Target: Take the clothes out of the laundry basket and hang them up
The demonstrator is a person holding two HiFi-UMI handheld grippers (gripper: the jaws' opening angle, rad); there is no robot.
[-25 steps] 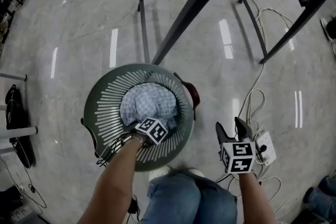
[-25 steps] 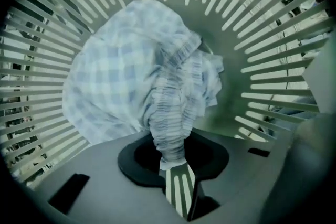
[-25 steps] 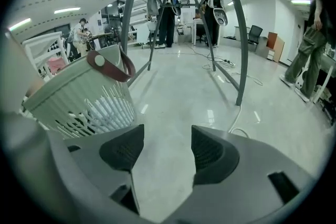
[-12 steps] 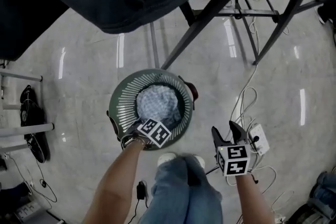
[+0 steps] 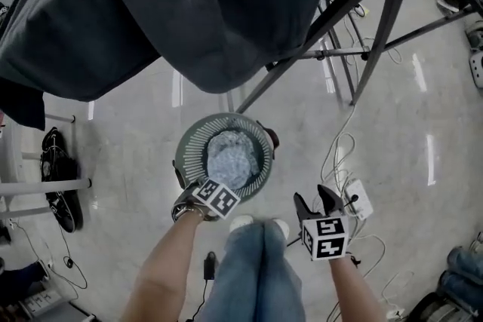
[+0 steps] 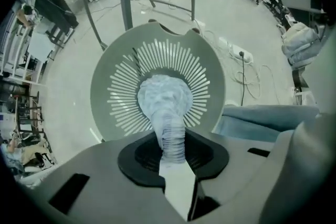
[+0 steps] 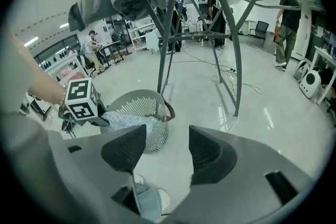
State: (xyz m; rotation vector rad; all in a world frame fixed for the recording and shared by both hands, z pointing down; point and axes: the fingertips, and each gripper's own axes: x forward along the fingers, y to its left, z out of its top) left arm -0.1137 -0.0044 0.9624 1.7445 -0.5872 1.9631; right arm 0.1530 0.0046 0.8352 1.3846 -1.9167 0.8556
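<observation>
The left tool (image 6: 173, 157) points straight down with its jaws drawn narrow and pinched on a pale blue checked garment (image 6: 164, 99). The cloth runs from the pads as a tight twisted rope, long axis vertical, down to the rest of the garment, which is heaped in the round slatted laundry basket (image 6: 113, 86) directly beneath. The basket stands on the floor (image 5: 423, 87), just in front of the person's legs (image 5: 256, 268) and close to the feet of the drying rack (image 5: 324, 25). A dark garment (image 5: 189, 4) is draped over the rack, overhead and beyond the basket. The right tool (image 7: 160, 147) hangs to the right of the basket, well apart from the cloth, with its jaws partly open and nothing between them. The next move probably calls for this free tool to cross leftward and take the rope of cloth below the left grip, so the piece can be spread for the rack.
</observation>
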